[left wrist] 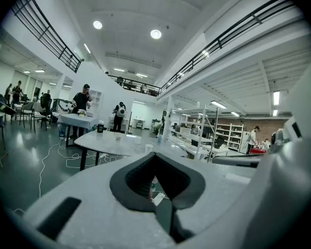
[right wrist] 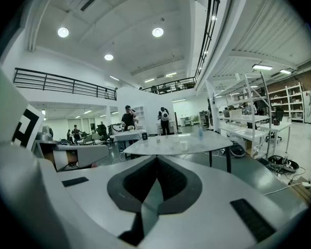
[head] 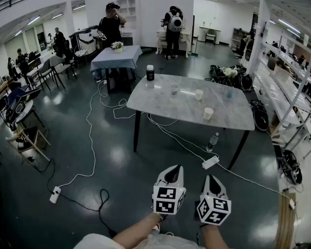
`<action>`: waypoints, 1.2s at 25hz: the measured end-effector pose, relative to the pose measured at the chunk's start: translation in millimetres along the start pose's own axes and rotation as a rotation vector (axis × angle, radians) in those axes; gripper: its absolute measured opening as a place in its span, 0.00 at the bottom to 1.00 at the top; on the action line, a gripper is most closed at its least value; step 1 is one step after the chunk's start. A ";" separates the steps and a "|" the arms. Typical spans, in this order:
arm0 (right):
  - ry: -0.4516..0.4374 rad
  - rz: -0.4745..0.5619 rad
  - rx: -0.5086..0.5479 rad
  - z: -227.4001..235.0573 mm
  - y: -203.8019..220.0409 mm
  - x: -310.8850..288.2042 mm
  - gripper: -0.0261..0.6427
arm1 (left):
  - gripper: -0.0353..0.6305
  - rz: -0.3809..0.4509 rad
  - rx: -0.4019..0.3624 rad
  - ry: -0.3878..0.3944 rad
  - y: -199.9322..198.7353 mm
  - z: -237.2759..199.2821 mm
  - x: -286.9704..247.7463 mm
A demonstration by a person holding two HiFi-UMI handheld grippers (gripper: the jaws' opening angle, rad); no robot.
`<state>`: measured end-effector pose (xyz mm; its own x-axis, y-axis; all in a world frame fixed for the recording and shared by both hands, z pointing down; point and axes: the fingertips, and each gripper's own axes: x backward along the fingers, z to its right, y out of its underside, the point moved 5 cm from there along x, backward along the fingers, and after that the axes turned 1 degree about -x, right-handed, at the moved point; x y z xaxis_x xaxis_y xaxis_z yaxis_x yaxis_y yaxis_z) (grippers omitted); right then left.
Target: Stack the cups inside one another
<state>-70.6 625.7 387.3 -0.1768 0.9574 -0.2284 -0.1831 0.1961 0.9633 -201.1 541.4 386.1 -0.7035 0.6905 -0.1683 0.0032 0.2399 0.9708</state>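
Left gripper point(head: 172, 171) and right gripper point(head: 211, 180) sit low at 6 o'clock, both clenched on nothing, well short of the table point(head: 160, 105). The floor point(head: 119, 165) between is open, just white cables point(head: 176, 139) and a power strip point(head: 210, 162) at 1 o'clock. Three white cups point(head: 198, 94) stand upright and apart on top, one near the front edge.

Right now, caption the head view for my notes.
Left tongs and right tongs shut, empty, short of the marble table with unstacked cups.
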 end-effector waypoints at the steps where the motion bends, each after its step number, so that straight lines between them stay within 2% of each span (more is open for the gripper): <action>1: 0.000 -0.001 0.001 -1.0 -0.7 1.2 0.05 | 0.05 -0.002 0.000 -0.001 -0.5 -0.1 0.7; 17: 0.019 -0.014 -0.019 -6.1 5.0 -4.2 0.05 | 0.05 -0.027 -0.011 -0.001 6.0 -11.8 -2.3; 30: 0.066 -0.028 -0.040 -22.6 3.9 -64.6 0.05 | 0.05 -0.045 -0.057 0.017 -2.1 -73.0 -38.6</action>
<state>-81.7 559.9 402.6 -0.2339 0.9354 -0.2650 -0.2274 0.2124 0.9504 -225.9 464.4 403.0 -0.7139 0.6683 -0.2093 -0.0687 0.2307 0.9706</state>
